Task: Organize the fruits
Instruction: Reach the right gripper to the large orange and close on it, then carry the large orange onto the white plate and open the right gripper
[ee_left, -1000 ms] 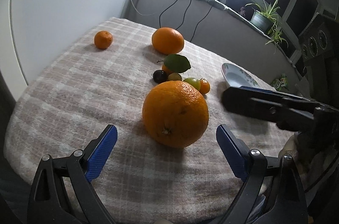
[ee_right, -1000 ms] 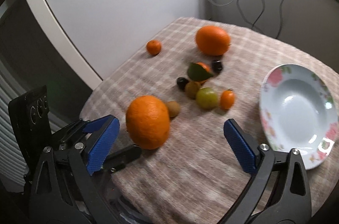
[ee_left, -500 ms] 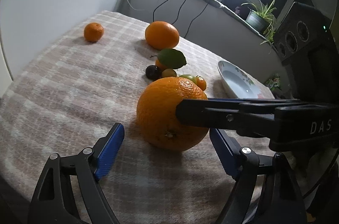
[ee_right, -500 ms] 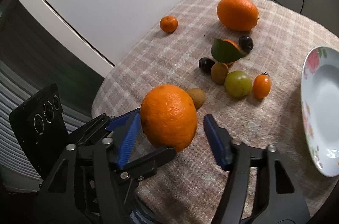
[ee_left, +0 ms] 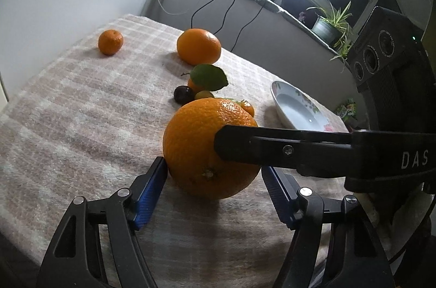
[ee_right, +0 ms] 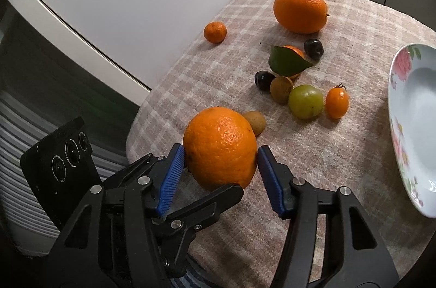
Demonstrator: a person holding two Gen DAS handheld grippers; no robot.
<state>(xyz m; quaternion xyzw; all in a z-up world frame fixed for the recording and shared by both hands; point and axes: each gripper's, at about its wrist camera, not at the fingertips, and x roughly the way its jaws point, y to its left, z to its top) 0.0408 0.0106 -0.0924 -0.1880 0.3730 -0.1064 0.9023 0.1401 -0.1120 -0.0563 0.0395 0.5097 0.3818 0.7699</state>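
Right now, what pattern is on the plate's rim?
Pink flowers with green leaves on the white plate; clearest in the right wrist view.

Looking woven and nappy, matt in a beige check: the cloth point(ee_right: 354, 151) over the tabletop. Showing a pebbled, faintly glossy rind: the near big orange point(ee_right: 220, 149), likewise the far orange point(ee_right: 299, 11). Gleaming glazed and smooth: the flowered plate point(ee_right: 403, 129) at right. Appearing matt black plastic with ribbed blue rubbery pads and bright metal screws: the right gripper point(ee_right: 220, 173) and the left gripper point(ee_left: 215, 192). Shining waxy: the green leaf point(ee_right: 286, 61).
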